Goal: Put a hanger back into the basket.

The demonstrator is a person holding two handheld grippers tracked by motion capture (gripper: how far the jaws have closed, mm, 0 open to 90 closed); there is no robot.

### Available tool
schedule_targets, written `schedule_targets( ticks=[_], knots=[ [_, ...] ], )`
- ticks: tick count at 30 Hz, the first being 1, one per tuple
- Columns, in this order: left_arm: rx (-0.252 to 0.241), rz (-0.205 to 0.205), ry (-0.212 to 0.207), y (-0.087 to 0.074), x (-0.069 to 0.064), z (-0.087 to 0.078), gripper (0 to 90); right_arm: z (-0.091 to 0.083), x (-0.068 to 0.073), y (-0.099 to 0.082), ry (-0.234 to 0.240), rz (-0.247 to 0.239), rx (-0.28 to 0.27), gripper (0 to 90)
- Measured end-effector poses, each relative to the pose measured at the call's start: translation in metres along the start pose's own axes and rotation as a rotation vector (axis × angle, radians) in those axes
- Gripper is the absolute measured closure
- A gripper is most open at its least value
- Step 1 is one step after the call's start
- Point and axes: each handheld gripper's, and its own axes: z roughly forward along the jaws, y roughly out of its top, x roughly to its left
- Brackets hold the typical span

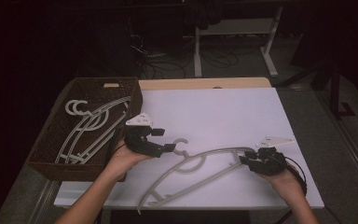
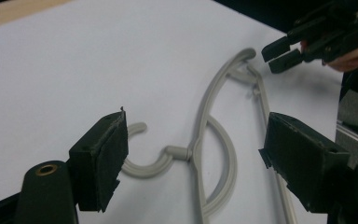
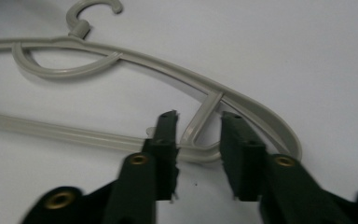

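Observation:
A grey plastic hanger (image 1: pixel 214 151) lies flat on the white tabletop (image 1: pixel 223 112), its hook (image 1: pixel 181 143) pointing away from me. My left gripper (image 1: pixel 169 148) is open just left of the hook. In the left gripper view its jaws stand wide apart (image 2: pixel 196 140), with the hook and neck (image 2: pixel 177 152) on the table between them. My right gripper (image 1: pixel 244 159) is at the hanger's right end. In the right gripper view its jaws are open (image 3: pixel 199 123) and straddle the short strut (image 3: pixel 204 114) at that end, not pressed on it.
A dark wicker basket (image 1: pixel 46 140) at the table's left edge holds several grey hangers (image 1: pixel 88 123). A strip of bare wood (image 1: pixel 205 83) runs along the table's far edge. Beyond it are white desk legs (image 1: pixel 198 51) and cables on a dark floor.

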Motion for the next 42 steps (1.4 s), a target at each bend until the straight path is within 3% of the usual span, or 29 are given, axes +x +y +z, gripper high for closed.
schedule_targets(
  ticks=[4,10,17,23,25,31,42],
  knots=[
    [0.011,-0.008,0.001,-0.009,-0.001,0.004,22.2,0.006,0.002,0.001,-0.005,-0.007,0.036,82.5],
    [0.048,-0.004,0.013,-0.022,-0.002,0.015,22.2,0.017,0.005,-0.001,-0.021,-0.04,0.088,86.1],
    [0.153,0.03,0.027,-0.036,-0.003,0.035,22.2,0.02,0.005,-0.004,-0.018,-0.032,0.107,86.9],
    [0.258,0.048,-0.037,-0.047,-0.008,0.047,26.0,0.021,0.005,-0.004,-0.019,-0.032,0.109,87.0],
    [0.284,0.062,-0.064,-0.049,-0.012,0.049,30.7,0.021,0.005,-0.005,-0.018,-0.036,0.111,87.1],
    [0.338,0.091,-0.085,-0.054,-0.016,0.057,43.3,0.022,0.005,-0.005,-0.022,-0.045,0.116,87.7],
    [0.349,0.138,-0.03,-0.053,-0.019,0.058,74.4,0.022,0.005,-0.005,-0.024,-0.049,0.119,88.2]
  ],
)
